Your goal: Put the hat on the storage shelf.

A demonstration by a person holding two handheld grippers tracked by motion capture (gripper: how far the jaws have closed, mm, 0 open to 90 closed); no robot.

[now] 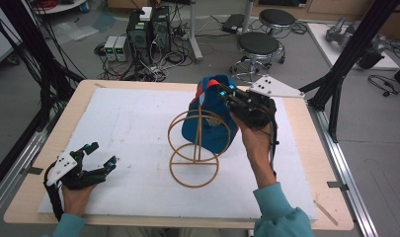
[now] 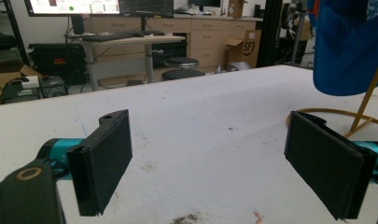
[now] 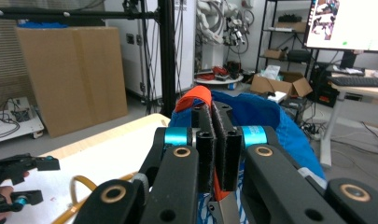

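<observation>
A blue cap (image 1: 207, 118) with an orange-red trim hangs over a tan wire stand (image 1: 197, 148) made of rings, in the middle of the white mat. My right gripper (image 1: 222, 92) is shut on the cap's top edge; in the right gripper view its jaws (image 3: 218, 140) pinch the blue and orange fabric (image 3: 196, 98) between them. At the near left of the table my left gripper (image 1: 101, 155) rests open on the mat. Nothing lies between its pads (image 2: 102, 158), and the cap (image 2: 350, 46) and stand (image 2: 364, 112) appear far off to its right.
The white mat (image 1: 128, 128) covers a wooden table (image 1: 306, 148). Black frame posts (image 1: 345, 59) stand at the table's right and left edges. Stools (image 1: 259, 47), computers and cables sit on the floor beyond the far edge.
</observation>
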